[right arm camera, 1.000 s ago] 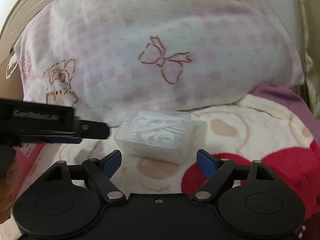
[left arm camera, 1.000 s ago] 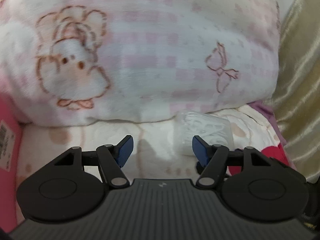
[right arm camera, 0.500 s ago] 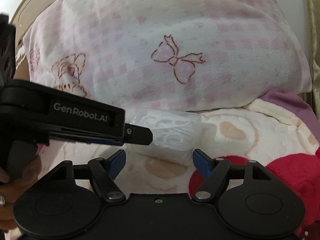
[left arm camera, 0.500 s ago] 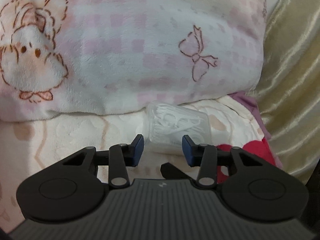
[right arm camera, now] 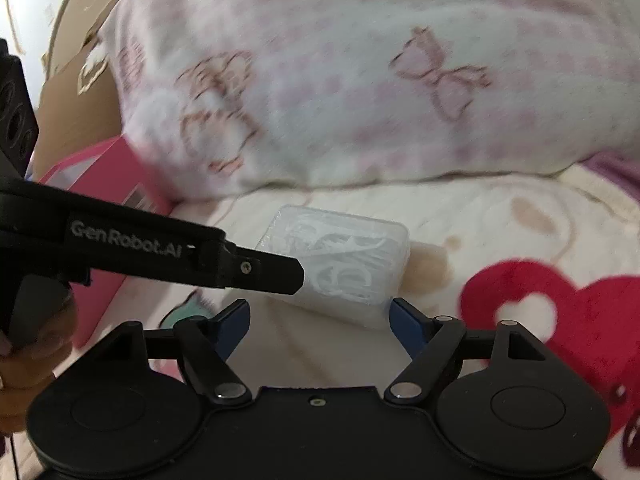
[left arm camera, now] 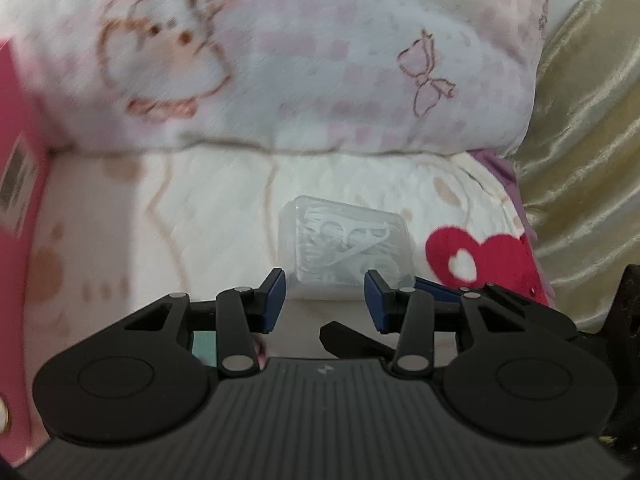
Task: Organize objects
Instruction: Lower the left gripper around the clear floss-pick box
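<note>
A small clear plastic box [left arm camera: 347, 249] (white floss-pick shapes seem to fill it, though blur hides detail) lies flat on a cream blanket [left arm camera: 216, 200] with red hearts. Behind the box rises a large pink-and-white checked pillow [left arm camera: 304, 64] printed with bows; to the box's left stands a pink carton [right arm camera: 100, 176], and past its right side hangs a gold curtain [left arm camera: 584, 128].

The left gripper [left arm camera: 325, 294] sits just in front of the box, its jaws narrowed after closing in the last second, with a clear gap between the blue pads and nothing pinched; the box's near edge lies just beyond the tips. In the right wrist view its black arm crosses the box's left side.

The right gripper [right arm camera: 318, 322] stands wide apart before the box, having opened slightly just now; its right pad is at the box's near corner, the left pad well clear, holding nothing.
</note>
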{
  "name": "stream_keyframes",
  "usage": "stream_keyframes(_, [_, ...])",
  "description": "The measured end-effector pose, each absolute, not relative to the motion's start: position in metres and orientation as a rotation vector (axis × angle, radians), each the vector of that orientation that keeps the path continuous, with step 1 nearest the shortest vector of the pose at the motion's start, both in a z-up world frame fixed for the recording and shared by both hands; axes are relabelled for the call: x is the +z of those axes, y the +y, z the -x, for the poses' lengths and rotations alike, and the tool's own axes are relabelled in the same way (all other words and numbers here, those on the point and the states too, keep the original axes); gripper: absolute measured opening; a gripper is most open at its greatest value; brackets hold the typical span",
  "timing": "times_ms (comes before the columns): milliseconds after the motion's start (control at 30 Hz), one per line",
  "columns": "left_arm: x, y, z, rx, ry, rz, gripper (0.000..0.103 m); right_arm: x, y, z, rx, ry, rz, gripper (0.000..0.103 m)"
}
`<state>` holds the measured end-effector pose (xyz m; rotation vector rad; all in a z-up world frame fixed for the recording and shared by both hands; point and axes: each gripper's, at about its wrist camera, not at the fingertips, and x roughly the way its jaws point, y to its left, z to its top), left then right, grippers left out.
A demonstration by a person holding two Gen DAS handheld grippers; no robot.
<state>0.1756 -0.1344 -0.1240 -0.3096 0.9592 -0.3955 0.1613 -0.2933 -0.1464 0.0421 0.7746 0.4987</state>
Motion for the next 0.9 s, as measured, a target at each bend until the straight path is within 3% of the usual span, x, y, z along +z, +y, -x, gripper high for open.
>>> stream_keyframes(467, [-0.134,-0.095,-0.118,-0.355,1.139,0.447,0.041,-0.129,-0.282,-0.116,0.629,0.871,0.02,0.087])
stream_keyframes(900, [-0.147,-0.073,-0.126,-0.306,1.006,0.523,0.043,-0.141,-0.276,-0.12,0.633,0.804,0.088,0.086])
